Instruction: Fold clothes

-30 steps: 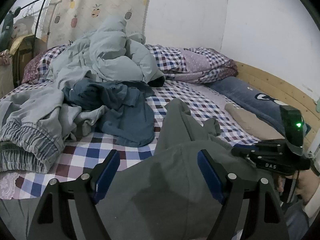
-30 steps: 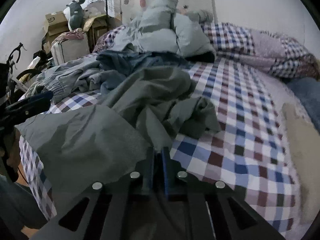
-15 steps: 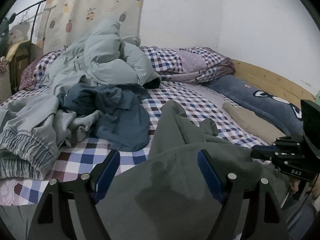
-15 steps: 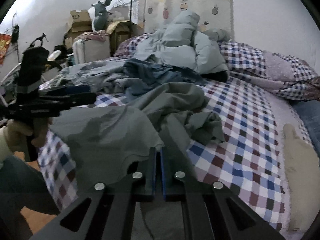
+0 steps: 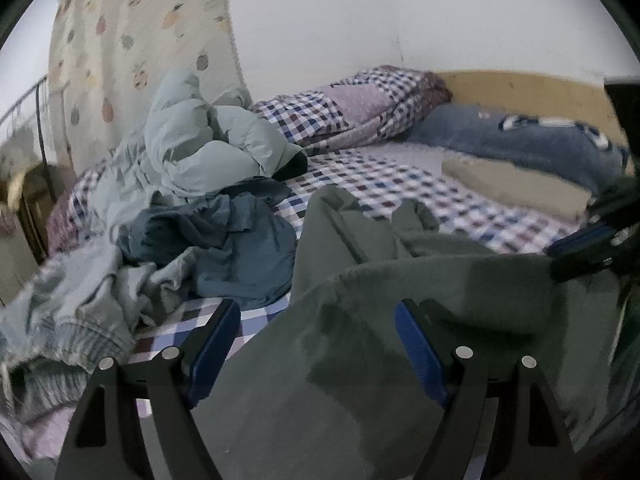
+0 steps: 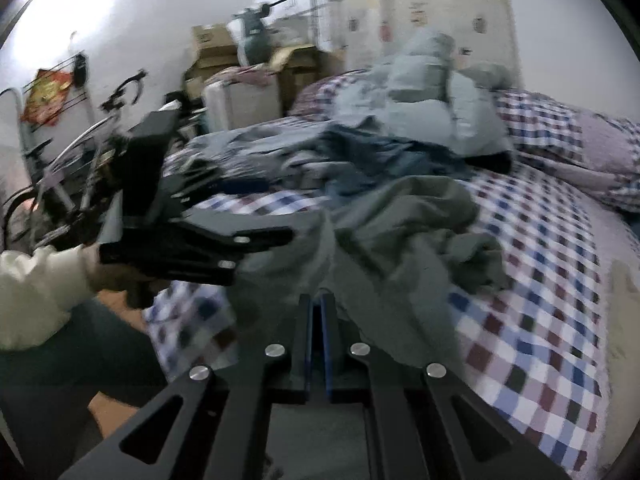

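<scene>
A grey-green garment (image 5: 500, 300) lies crumpled on the checked bed sheet (image 5: 400, 184), its near edge lifted and stretched toward me. My left gripper (image 5: 318, 344) is open, its blue-padded fingers (image 5: 216, 344) wide apart with the cloth draped between them. In the right wrist view my right gripper (image 6: 316, 312) is shut on the garment's (image 6: 412, 232) near edge. The left gripper (image 6: 260, 246) shows there from the side, held by a hand in a cream sleeve (image 6: 36, 288), touching the same cloth. The right gripper's body (image 5: 592, 248) shows at the right edge of the left wrist view.
A pale blue puffer jacket (image 5: 200, 148), a dark blue garment (image 5: 240, 244) and light grey trousers (image 5: 68, 312) are heaped on the bed's left. A blue pillow (image 5: 512, 140) and beige pillow (image 5: 512, 180) lie by the wooden frame (image 5: 520, 88). A suitcase (image 6: 240, 96) and bicycle (image 6: 60, 168) stand beside the bed.
The two grippers have come closer together, the left one now near the middle of the right wrist view. The garment's near edge has risen and both views have swung.
</scene>
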The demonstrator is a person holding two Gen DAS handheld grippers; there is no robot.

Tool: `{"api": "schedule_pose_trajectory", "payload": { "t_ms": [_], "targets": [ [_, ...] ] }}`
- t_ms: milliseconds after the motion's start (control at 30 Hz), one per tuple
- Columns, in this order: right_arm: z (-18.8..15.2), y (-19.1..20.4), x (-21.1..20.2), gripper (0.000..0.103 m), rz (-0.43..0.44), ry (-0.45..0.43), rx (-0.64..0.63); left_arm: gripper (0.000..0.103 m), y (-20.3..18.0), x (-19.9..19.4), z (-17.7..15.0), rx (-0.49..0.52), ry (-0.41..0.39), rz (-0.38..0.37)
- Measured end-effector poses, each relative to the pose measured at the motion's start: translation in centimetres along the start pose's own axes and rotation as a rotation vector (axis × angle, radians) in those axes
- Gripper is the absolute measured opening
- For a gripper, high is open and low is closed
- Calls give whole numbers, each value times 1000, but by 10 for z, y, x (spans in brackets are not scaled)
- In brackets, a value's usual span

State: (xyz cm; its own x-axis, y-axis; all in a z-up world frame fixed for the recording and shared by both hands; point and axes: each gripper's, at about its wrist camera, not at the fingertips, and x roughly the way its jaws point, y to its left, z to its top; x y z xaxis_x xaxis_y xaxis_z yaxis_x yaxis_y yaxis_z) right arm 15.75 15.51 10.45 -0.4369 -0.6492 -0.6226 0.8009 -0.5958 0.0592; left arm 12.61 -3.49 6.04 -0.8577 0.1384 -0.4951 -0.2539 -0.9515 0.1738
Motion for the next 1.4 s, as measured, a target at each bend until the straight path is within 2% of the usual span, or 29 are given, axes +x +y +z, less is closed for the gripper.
{"api": "schedule_pose_trajectory", "payload": {
  "t_ms": [100, 267, 333, 433, 500, 567, 600, 833, 1000, 1267, 1400],
  "targets": [
    [-2, 15, 4, 2, 64, 39, -44, 83, -6, 0, -4, 56, 1, 22],
    [-5, 29, 8, 3, 110, 87, -86, 83, -19, -4, -11, 173, -13, 77],
    [-4, 32, 7, 5, 132, 91, -95, 83, -23, -4, -14, 215, -16, 96],
    [3, 34, 2, 5, 146, 52, -82, 83, -28, -4, -19, 255, -13, 112],
    [9, 35, 2, 10, 123, 34, -74, 83, -30, -4, -21, 270, -11, 117],
    [13, 36, 2, 39, 99, 22, -70, 83, -30, -4, -21, 273, -11, 114],
    [14, 38, 4, 42, 89, 27, -77, 83, -30, -5, -22, 274, -11, 113],
    [2, 60, 26, 42, -72, 122, -185, 83, -23, -7, -20, 245, -15, 102],
    [-10, 77, 41, 40, -236, 148, -303, 83, -21, -7, -19, 235, -16, 92],
    [-25, 91, 67, 40, -381, 194, -425, 83, -21, -9, -19, 236, -18, 88],
    [-26, 86, 72, 39, -420, 208, -418, 83, -20, -8, -19, 233, -18, 88]
  ]
}}
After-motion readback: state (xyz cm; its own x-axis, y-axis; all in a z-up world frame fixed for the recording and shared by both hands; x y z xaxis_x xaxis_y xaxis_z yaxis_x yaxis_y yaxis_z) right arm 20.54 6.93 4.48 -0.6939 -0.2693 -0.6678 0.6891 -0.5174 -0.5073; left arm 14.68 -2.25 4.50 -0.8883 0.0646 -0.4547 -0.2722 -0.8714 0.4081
